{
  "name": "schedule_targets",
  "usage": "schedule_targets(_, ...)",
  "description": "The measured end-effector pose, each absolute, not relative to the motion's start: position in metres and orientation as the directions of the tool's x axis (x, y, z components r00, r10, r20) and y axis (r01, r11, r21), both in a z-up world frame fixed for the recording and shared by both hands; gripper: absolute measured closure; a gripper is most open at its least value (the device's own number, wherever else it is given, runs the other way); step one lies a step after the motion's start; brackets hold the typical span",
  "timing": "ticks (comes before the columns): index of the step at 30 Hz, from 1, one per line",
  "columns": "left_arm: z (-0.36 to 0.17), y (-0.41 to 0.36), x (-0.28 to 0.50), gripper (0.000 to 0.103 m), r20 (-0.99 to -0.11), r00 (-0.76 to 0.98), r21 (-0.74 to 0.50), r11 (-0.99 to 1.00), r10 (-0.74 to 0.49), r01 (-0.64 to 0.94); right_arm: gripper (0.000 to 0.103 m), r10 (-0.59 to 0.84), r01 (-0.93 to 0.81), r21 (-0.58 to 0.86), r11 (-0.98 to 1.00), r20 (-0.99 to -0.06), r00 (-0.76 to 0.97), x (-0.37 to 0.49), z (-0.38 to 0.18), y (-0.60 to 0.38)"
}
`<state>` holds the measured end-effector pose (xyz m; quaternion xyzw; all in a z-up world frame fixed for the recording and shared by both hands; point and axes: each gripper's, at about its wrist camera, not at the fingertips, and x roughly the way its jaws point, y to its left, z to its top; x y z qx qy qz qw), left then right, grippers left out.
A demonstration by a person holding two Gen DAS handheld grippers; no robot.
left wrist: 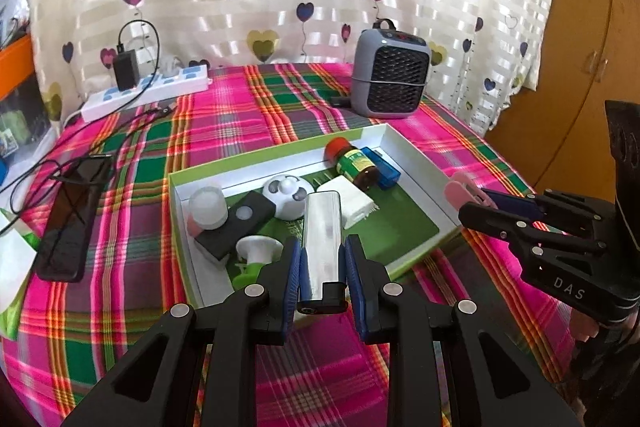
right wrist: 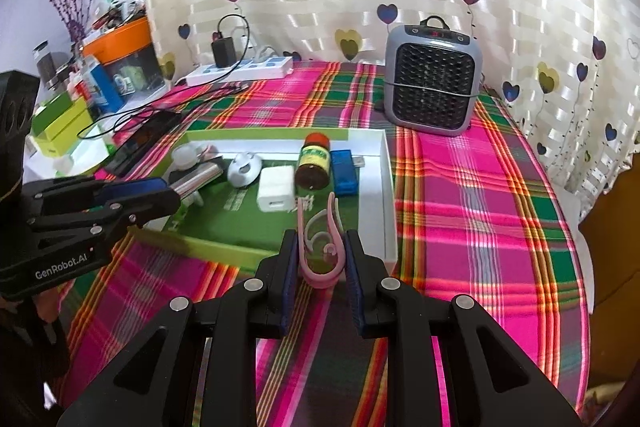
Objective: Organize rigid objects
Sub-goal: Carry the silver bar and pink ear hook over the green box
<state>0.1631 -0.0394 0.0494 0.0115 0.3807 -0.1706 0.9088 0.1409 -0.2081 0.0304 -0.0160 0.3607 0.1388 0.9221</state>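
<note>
My left gripper (left wrist: 322, 253) is shut on a silver metal lighter (left wrist: 322, 227), held over the near edge of the white-walled, green-floored tray (left wrist: 416, 163). My right gripper (right wrist: 322, 255) is shut on a pink hair clip (right wrist: 322, 247) above the tray's near right corner (right wrist: 390, 187). Inside the tray lie a brown bottle with a red cap (left wrist: 352, 163), a blue USB stick (left wrist: 382, 167), a white charger (left wrist: 352, 201), a round white gadget (left wrist: 286, 197), a black block (left wrist: 236, 223), a white cap (left wrist: 206, 207) and a green-and-white piece (left wrist: 256, 255). In the left wrist view the right gripper (left wrist: 472, 203) shows at the right with the pink clip (left wrist: 460, 189).
A grey fan heater (left wrist: 390, 75) stands behind the tray. A white power strip (left wrist: 148, 93) with a black adapter and cables lies at the back left, a dark phone (left wrist: 74, 215) to the tray's left. Boxes and clutter (right wrist: 92, 91) crowd the left; a wooden cabinet (left wrist: 576, 67) stands on the right.
</note>
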Motion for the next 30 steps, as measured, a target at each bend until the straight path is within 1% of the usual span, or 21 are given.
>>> schedule_targets(16,0.032,-0.047,0.185,0.081,-0.719,0.637,-0.104,0.950,-0.277,0.296,0.079,0.226,-0.228,0.095,0.969,-0.709,0.668,0.184,0.016,-0.205)
schedule_targets(30,0.019,-0.053,0.191,0.081,-0.743,0.612,-0.104,0.950,-0.271,0.294,0.079,0.187,-0.214,0.064,0.975,-0.759,0.623,0.198,0.001,-0.204)
